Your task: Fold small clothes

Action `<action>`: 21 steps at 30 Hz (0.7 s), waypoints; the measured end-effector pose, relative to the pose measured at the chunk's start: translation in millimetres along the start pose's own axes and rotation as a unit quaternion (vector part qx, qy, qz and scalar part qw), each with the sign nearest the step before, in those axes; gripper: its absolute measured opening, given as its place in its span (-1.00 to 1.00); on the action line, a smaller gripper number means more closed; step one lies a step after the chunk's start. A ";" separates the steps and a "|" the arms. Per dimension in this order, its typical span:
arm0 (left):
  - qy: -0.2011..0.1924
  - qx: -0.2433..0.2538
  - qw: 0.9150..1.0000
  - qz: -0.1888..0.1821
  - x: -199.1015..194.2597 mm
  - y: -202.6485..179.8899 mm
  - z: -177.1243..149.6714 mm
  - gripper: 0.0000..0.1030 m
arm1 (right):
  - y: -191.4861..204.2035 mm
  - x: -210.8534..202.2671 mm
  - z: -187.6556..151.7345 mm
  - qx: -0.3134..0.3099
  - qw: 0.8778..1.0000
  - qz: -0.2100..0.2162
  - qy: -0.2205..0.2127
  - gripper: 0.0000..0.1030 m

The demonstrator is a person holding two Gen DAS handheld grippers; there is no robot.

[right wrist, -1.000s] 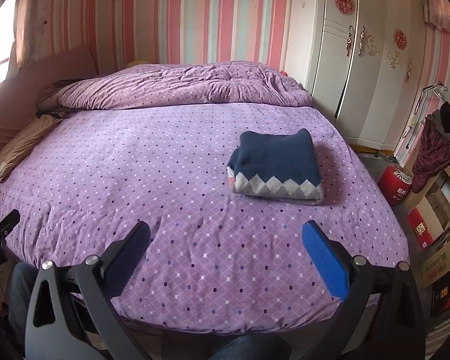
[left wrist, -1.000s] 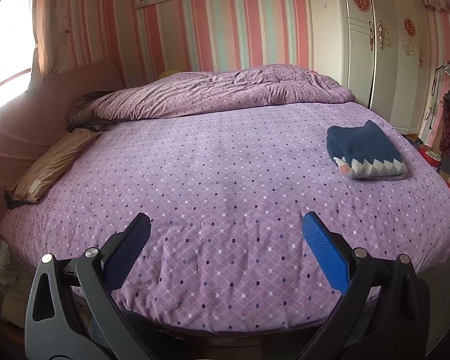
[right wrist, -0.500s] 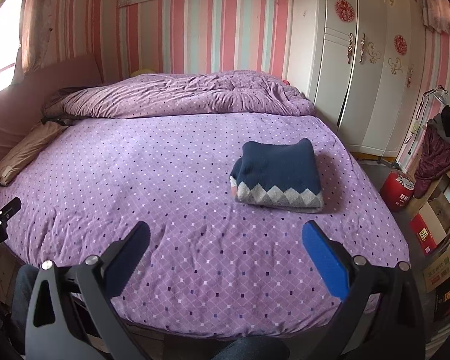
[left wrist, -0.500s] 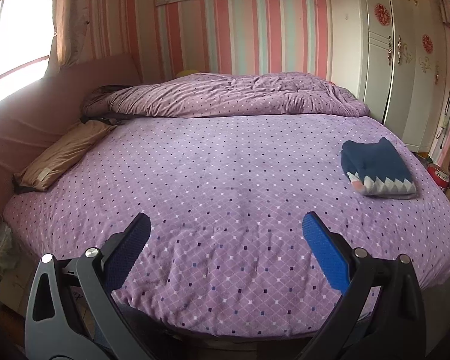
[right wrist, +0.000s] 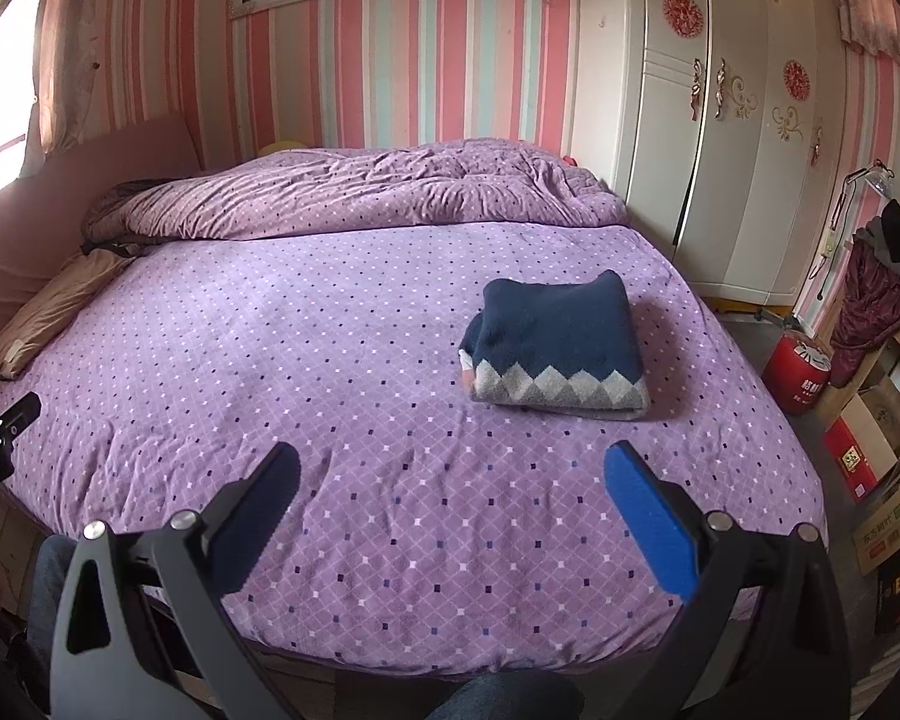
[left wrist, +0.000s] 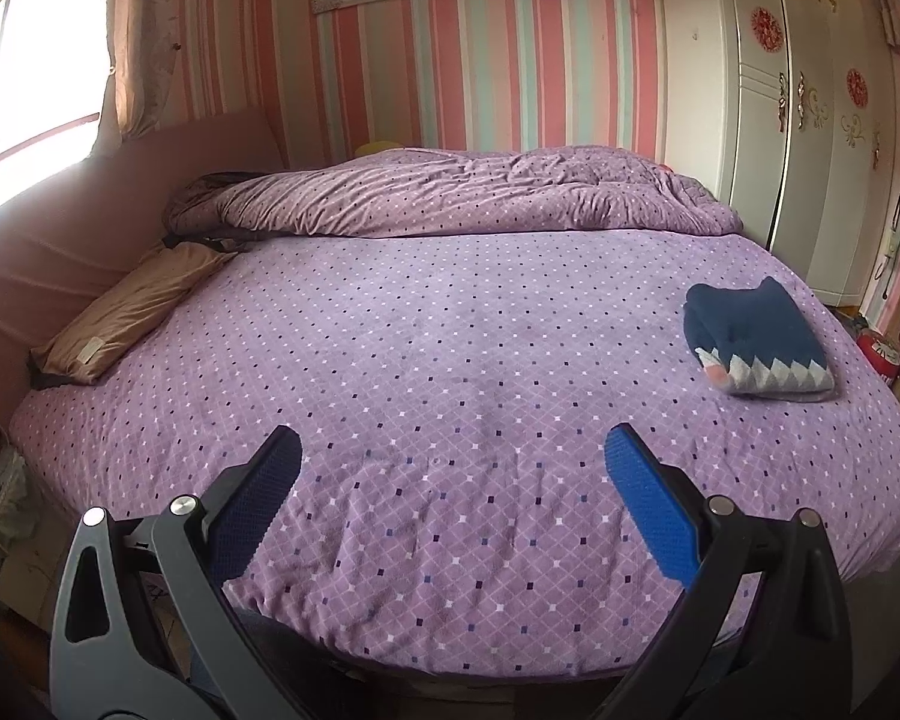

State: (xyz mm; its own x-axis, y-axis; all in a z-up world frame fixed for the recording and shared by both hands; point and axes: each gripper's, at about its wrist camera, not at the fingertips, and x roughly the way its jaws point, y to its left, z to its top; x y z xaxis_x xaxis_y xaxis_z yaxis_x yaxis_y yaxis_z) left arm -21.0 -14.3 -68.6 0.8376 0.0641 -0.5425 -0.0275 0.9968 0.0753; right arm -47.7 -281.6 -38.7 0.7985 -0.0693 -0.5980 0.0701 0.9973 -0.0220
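Observation:
A folded navy sweater with a grey-and-white zigzag hem lies on the purple dotted bedspread, on the right half of the bed. It also shows in the left wrist view, at the far right. My left gripper is open and empty above the bed's near edge, well left of the sweater. My right gripper is open and empty above the near edge, short of the sweater. The left gripper's tip shows at the left edge of the right wrist view.
A bunched purple duvet lies along the far side of the bed. A tan pillow rests at the left by the pink headboard. White wardrobes stand at the right; a red canister and cardboard boxes sit on the floor.
Both grippers have pulled back and tilted up from the bed, so more wall shows. Both stay open and empty. The sweater has not moved.

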 end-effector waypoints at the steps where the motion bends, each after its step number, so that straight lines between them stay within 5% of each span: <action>1: 0.000 0.000 1.000 0.000 0.1 0.2 -0.1 0.94 | 0.3 0.3 -0.1 0.000 1.000 0.000 0.000 0.96; 21: -0.024 0.010 1.000 0.006 -9.1 -3.8 2.4 0.94 | 4.1 12.4 -9.6 0.003 1.000 0.003 0.021 0.97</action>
State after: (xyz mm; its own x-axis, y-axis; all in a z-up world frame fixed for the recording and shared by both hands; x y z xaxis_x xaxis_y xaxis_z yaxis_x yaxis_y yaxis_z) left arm -27.2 -18.7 -61.8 0.8628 0.0741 -0.5001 -0.0285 0.9947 0.0983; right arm -43.2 -278.1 -53.9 0.7738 -0.0618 -0.6304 0.0690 0.9975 -0.0132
